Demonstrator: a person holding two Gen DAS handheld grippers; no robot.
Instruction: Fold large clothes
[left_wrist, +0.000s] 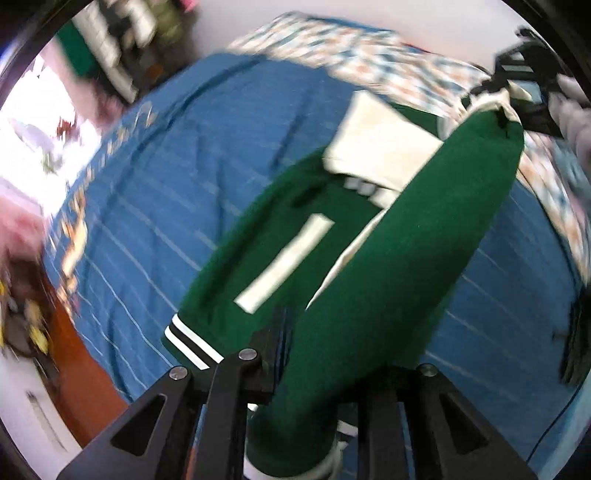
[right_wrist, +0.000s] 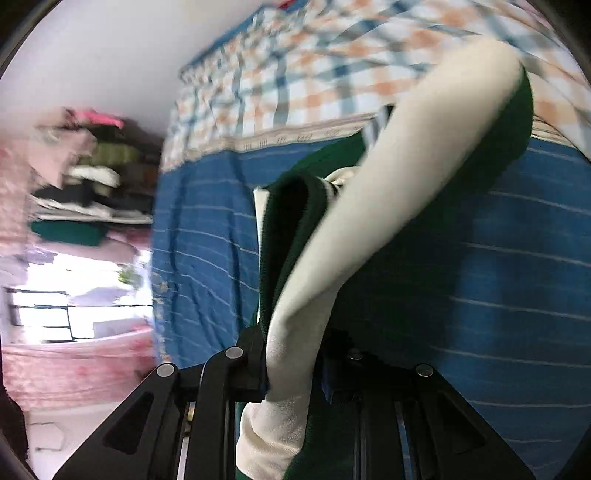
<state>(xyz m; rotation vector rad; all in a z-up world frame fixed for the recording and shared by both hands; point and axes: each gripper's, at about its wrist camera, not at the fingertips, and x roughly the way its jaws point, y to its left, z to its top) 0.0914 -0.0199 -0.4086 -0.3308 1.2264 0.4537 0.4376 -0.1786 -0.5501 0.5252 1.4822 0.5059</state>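
A large green jacket (left_wrist: 402, 258) with cream sleeves and a white number lies partly on a blue striped bedspread (left_wrist: 184, 184). My left gripper (left_wrist: 314, 373) is shut on a green fold of the jacket and holds it lifted above the bed. The right gripper (left_wrist: 517, 81) shows at the far end of that same fold. In the right wrist view my right gripper (right_wrist: 291, 365) is shut on the jacket (right_wrist: 369, 221), with cream sleeve and green cloth between the fingers. Both views are blurred.
A checked blanket (right_wrist: 332, 66) lies at the bed's far end by a white wall. Shelves with stacked clothes (right_wrist: 85, 184) stand to the left. A bright window (right_wrist: 74, 295) and pink curtain lie beyond the bed's left edge. A wooden floor (left_wrist: 74, 369) shows below.
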